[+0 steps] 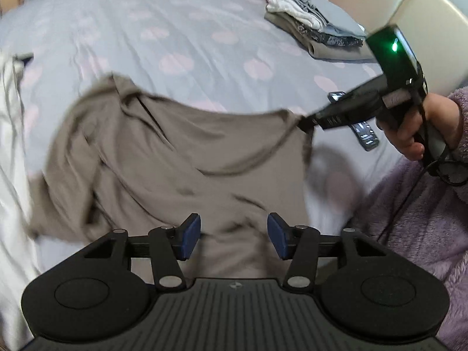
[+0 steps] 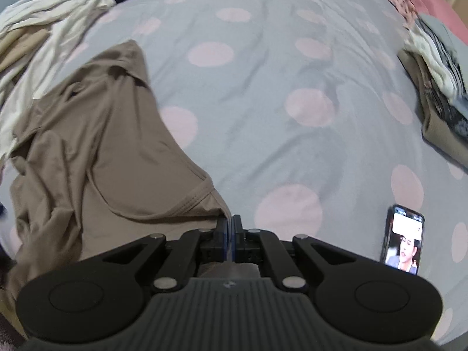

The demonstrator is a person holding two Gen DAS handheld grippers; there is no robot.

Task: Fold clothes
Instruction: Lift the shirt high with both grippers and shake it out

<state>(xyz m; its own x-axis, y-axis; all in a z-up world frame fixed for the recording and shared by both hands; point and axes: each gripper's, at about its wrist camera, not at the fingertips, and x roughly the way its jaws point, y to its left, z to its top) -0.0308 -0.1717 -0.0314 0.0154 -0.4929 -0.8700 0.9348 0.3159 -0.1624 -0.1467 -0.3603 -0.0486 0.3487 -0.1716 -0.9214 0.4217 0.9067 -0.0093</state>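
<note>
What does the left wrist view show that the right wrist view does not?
Only the left wrist view shows the open left claw, the person's right hand and the purple fleece sleeve. Only the right wrist view shows the phone's lit screen. Both show the taupe shirt, with the right claw shut on its edge, the dotted bedsheet and the folded stack.

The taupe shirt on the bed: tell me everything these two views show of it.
The taupe shirt is a thin, soft-looking knit garment with a stitched hem band along one curved edge. It lies crumpled and unfolded on the grey bedspread with pink dots, one part bunched to the left beside pale clothing. The right gripper is shut on its edge and lifts that corner. The left gripper hovers open above the near part; contact cannot be told.
</note>
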